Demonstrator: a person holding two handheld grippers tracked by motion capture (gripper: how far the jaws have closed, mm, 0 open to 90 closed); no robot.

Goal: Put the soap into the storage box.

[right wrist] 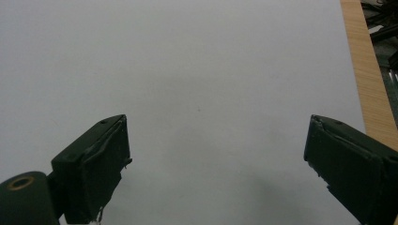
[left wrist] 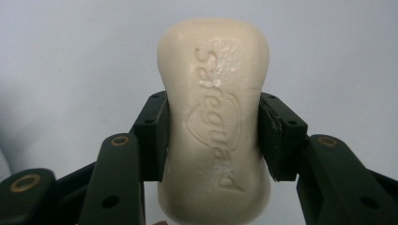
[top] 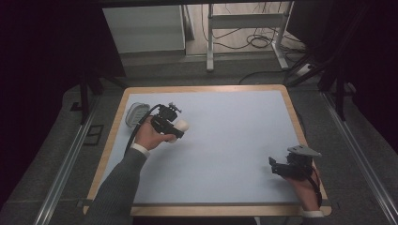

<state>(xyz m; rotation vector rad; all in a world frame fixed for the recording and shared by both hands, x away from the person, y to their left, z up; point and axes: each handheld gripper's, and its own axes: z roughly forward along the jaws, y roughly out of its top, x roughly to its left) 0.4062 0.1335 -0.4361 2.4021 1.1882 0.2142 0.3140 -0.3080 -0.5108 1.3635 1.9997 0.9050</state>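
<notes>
While the left tongs [left wrist: 213, 136] clamp the soap bar [left wrist: 215, 117], right tongs [right wrist: 216, 173] gape beside no dish.

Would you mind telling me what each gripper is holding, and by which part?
The left gripper clamps a soap bar across its narrow waist, jaws on its two long sides. The right gripper holds nothing.
</notes>
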